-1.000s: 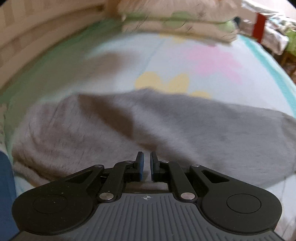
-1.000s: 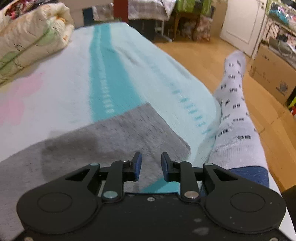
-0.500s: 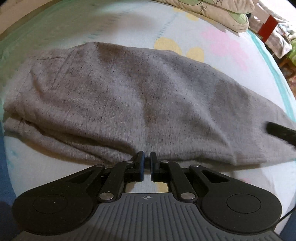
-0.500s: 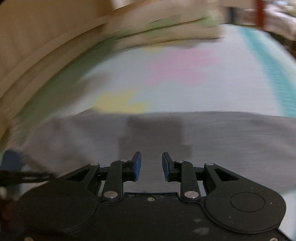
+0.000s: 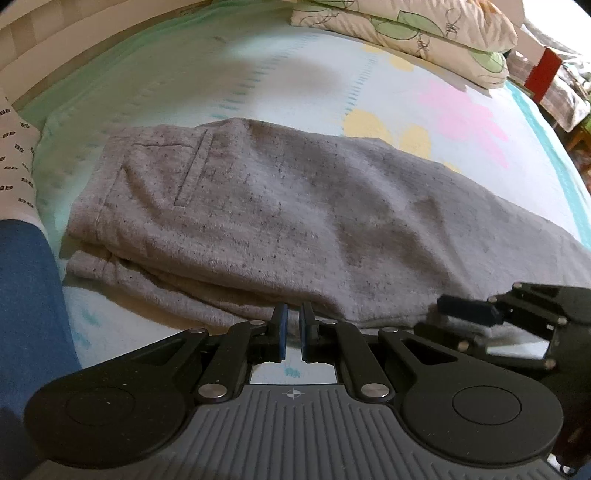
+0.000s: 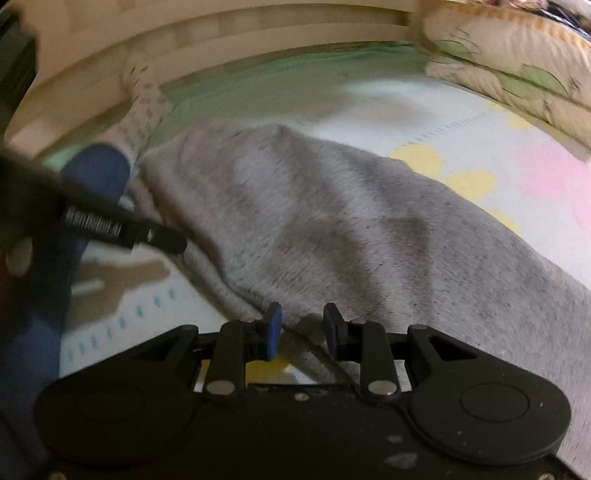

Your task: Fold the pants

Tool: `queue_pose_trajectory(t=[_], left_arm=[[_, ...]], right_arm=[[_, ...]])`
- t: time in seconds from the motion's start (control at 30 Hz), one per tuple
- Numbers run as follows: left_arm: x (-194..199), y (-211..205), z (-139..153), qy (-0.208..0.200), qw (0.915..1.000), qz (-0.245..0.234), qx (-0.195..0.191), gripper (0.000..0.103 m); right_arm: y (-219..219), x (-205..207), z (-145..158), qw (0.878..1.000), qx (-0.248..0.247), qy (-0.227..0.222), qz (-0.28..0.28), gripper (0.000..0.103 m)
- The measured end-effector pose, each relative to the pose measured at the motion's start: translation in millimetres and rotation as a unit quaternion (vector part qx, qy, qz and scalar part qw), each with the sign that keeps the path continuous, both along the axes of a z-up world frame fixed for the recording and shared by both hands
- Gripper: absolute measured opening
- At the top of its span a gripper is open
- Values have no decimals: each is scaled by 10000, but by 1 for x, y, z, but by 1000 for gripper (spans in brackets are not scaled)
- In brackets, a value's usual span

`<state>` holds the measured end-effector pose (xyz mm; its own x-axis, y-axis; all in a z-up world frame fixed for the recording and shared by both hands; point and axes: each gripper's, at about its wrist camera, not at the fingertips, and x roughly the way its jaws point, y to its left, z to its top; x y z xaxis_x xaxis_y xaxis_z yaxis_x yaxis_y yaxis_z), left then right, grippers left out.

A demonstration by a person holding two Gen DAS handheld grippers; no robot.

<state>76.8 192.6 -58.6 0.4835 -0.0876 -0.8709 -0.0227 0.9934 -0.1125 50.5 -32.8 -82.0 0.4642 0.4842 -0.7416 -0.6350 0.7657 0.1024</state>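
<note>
The grey pants (image 5: 295,206) lie folded lengthwise on the bed, waistband and pocket at the left, legs running off to the right. My left gripper (image 5: 291,326) sits at their near edge, fingers almost closed with a narrow empty gap. My right gripper (image 6: 301,328) is open, its fingers standing either side of the near edge of the pants (image 6: 332,229), not closed on it. The right gripper also shows at the right of the left wrist view (image 5: 469,306). The left gripper shows blurred at the left of the right wrist view (image 6: 166,240).
A bedsheet (image 5: 295,74) with pastel flowers covers the bed. A folded quilt (image 5: 424,33) lies at the far side. The person's blue-trousered leg (image 5: 26,295) and patterned sock (image 5: 14,147) rest at the left edge. A headboard (image 6: 184,44) runs behind.
The right gripper swung left from the leg end of the pants and came down at their near edge beside the left gripper. The left wrist view pulled back slightly; its fingers stayed almost closed.
</note>
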Motion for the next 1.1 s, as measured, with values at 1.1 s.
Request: queue_pose_trajectory(t=[1.1], left_arm=[[110,-35,21,-976,9948,-277,98,8]], right_arm=[[8,0,-9,9985,77,125,524,6]])
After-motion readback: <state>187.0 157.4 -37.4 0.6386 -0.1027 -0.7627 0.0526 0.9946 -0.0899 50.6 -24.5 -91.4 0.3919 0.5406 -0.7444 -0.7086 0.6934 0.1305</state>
